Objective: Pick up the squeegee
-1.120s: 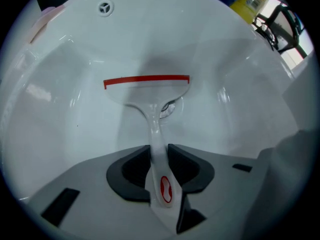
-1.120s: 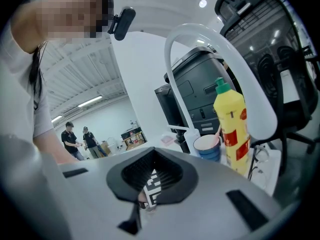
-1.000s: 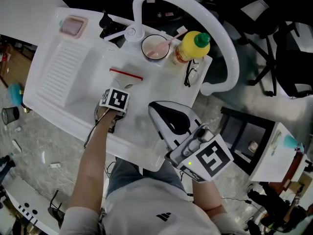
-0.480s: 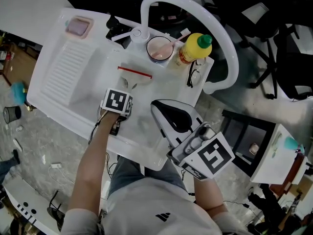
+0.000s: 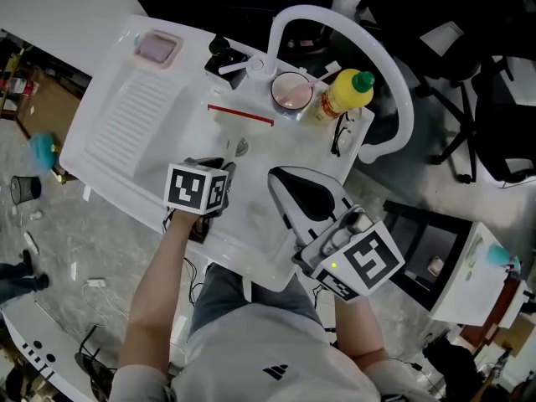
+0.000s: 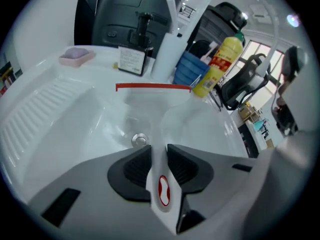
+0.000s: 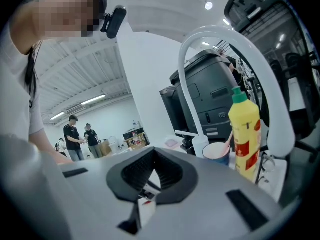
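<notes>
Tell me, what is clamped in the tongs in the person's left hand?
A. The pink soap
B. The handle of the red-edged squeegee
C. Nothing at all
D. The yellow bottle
B: in the left gripper view, the left tongs pinch the white handle of the squeegee, with its red-edged blade out in front over the sink.

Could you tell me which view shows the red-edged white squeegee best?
The left gripper view: the red-edged white squeegee spans it, handle clamped in the left gripper. The head view shows it small; the right gripper view, not at all.
</notes>
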`<state>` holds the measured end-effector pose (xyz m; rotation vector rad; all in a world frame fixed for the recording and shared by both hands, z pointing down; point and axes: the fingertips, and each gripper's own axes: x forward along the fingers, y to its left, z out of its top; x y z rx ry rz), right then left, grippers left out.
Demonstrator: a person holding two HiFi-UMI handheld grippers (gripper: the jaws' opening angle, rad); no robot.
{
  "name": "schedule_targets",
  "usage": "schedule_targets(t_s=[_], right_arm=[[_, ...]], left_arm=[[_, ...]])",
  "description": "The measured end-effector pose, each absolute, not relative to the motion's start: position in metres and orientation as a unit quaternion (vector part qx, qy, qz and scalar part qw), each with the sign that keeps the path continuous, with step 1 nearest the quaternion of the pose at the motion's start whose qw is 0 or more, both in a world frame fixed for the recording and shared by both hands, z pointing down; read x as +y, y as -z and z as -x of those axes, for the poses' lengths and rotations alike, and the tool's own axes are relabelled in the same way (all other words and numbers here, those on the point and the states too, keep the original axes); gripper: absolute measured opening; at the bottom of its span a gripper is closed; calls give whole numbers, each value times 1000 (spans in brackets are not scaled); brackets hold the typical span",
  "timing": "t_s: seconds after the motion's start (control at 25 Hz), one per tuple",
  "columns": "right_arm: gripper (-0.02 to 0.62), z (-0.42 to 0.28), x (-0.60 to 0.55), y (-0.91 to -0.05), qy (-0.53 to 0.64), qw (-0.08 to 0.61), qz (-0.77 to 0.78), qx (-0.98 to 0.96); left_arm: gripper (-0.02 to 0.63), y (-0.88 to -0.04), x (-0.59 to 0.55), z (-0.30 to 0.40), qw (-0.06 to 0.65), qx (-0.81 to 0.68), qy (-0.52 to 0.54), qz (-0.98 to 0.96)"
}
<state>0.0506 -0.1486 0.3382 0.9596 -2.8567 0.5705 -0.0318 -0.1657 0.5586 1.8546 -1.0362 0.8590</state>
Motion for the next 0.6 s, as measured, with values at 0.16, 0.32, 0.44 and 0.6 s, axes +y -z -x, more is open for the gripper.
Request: schedule_targets(t_s=[0.16,0.32,0.44,0.6], right_arm=[[9,-40,-147,-336,-183,40,-303,-934],[9,-29,-147,-335,-179,43,-294,-938],[9,-20,-146,-333,-177,43,-285,-941],[9,-6,-146,-327,-170,45,-272,-946]], left_arm=[[110,-524,-168,34,396,-424,-296,-759],[110,-490,-171,39,371,-440,-259,-776],[110,-468,-171,45,355,-451,-234,-785],[110,-439,-169,55,336,-465,-198,-795]])
